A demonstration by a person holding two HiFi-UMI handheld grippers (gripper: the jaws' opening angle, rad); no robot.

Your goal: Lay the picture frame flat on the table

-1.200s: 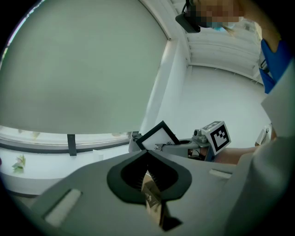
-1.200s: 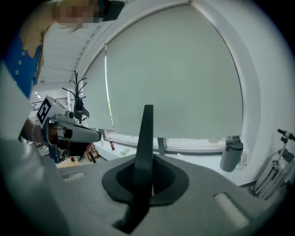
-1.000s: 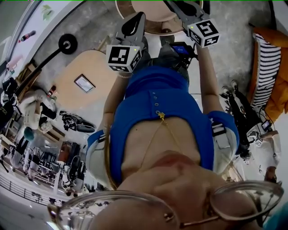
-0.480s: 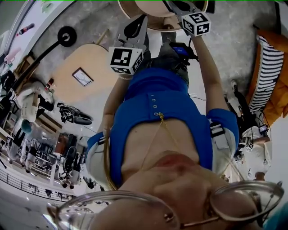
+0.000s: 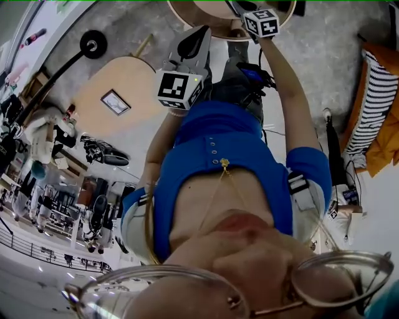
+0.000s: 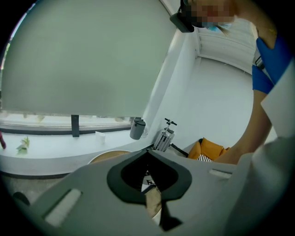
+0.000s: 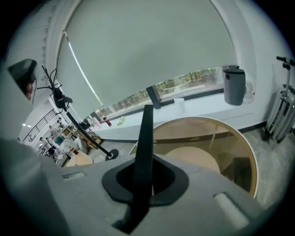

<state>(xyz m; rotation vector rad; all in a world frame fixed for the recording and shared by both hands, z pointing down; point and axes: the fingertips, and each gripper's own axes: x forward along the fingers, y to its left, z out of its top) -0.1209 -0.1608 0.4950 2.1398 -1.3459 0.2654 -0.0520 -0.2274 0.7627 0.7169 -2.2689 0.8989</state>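
Note:
My right gripper (image 7: 146, 159) is shut on a thin black flat piece (image 7: 146, 133) seen edge-on; it sticks up past the jaw tips, and I cannot tell whether it is a picture frame. In the head view this gripper (image 5: 242, 7) reaches over a round wooden table (image 5: 206, 15) at the top edge. That table (image 7: 230, 138) lies just ahead in the right gripper view. My left gripper (image 5: 198, 34) hangs beside it, lower in the picture, with its jaws (image 6: 148, 154) closed together and nothing in them. A small dark picture frame (image 5: 116, 102) lies flat on another round table (image 5: 134, 78) to the left.
A black floor lamp (image 5: 92, 45) stands by the left table. An orange and striped seat (image 5: 374, 106) is at the right. A grey bin (image 7: 234, 85) sits on the window sill, with a folded scooter (image 7: 282, 110) beside it. Desks and chairs (image 5: 68, 205) crowd the lower left.
My right gripper has travelled toward the top of the head view, further out over the round table. The left gripper has shifted only slightly.

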